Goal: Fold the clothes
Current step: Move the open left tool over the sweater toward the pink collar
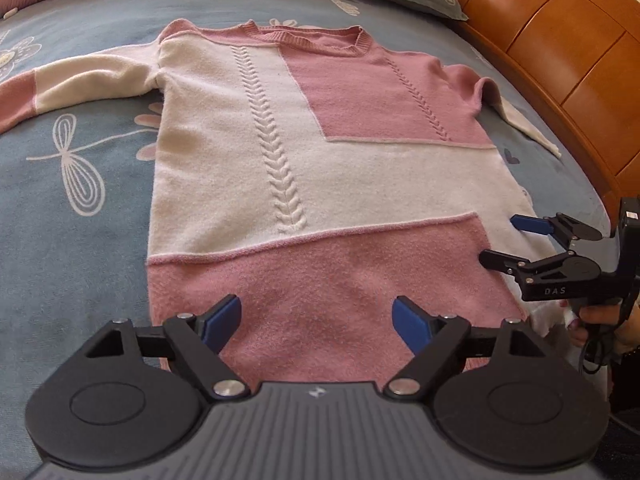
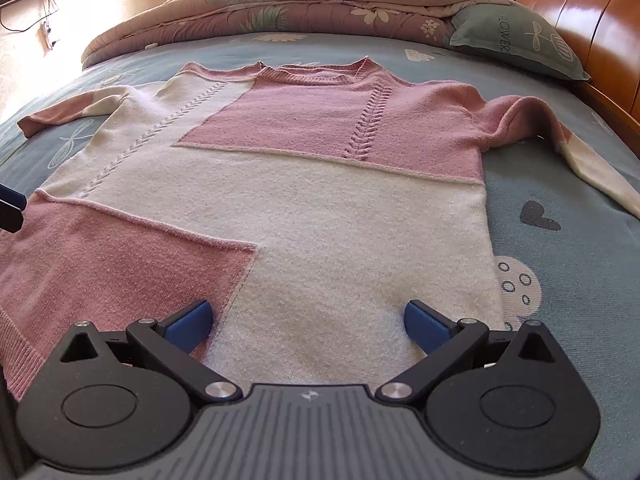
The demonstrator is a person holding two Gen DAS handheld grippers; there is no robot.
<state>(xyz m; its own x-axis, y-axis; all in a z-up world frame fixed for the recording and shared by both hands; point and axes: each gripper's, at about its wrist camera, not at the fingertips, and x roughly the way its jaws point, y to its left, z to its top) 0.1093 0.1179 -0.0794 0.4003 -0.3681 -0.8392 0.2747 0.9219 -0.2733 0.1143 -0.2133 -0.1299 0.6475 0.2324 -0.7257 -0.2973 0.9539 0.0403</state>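
Observation:
A pink and cream knitted sweater lies flat on the bed, neck away from me, both sleeves spread out. My left gripper hovers open over the pink hem band, nothing between its blue pads. In the right wrist view the sweater fills the middle, and my right gripper stands open above the cream lower part near the hem. The right gripper also shows in the left wrist view at the sweater's right edge, jaws apart, a hand holding it. A tip of the left gripper's fingers shows at the far left.
The bed has a grey-blue sheet with flower prints. A rolled quilt lies along the far side, with a green pillow at the far right. A wooden headboard runs along the right.

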